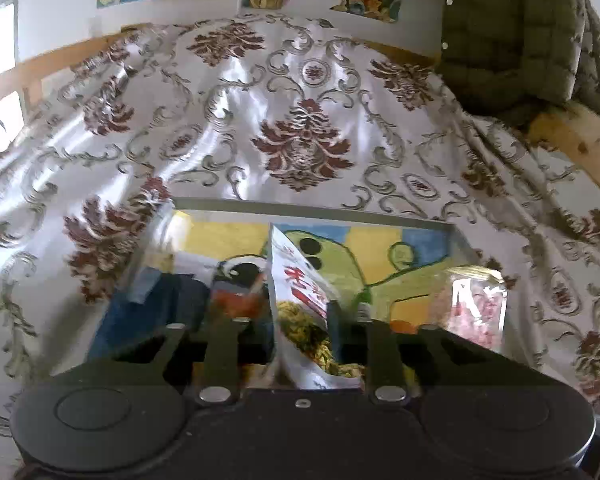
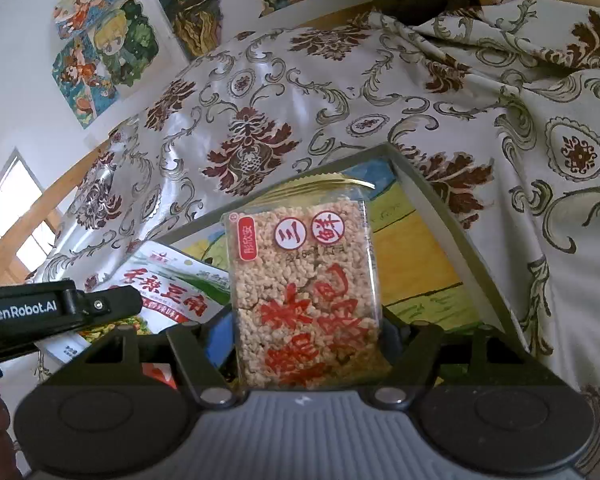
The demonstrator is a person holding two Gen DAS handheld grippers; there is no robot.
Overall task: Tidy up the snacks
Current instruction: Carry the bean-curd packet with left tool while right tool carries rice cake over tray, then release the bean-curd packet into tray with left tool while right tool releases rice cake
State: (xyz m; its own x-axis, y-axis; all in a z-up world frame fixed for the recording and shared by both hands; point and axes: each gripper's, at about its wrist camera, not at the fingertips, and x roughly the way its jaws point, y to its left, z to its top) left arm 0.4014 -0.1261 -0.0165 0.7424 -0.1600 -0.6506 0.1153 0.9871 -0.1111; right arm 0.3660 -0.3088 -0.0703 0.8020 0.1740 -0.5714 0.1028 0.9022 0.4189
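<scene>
My left gripper (image 1: 302, 320) is shut on a white snack packet (image 1: 304, 300) with red lettering and yellow food on it, held upright over a grey tray (image 1: 312, 205) with a colourful painted bottom. My right gripper (image 2: 306, 332) is shut on a clear packet of puffed rice cake (image 2: 304, 292) with red characters, held upright over the same tray (image 2: 452, 232). The white packet (image 2: 168, 292) and the left gripper's black body (image 2: 56, 312) show at the left of the right wrist view. The rice cake packet (image 1: 478, 304) shows at the right of the left wrist view.
The tray lies on a white cloth with brown floral pattern (image 1: 300, 120) that covers the table. A green quilted jacket (image 1: 516, 32) hangs at the back right. Colourful pictures (image 2: 104, 48) are on the wall behind. A wooden frame edge (image 1: 572, 140) runs at the right.
</scene>
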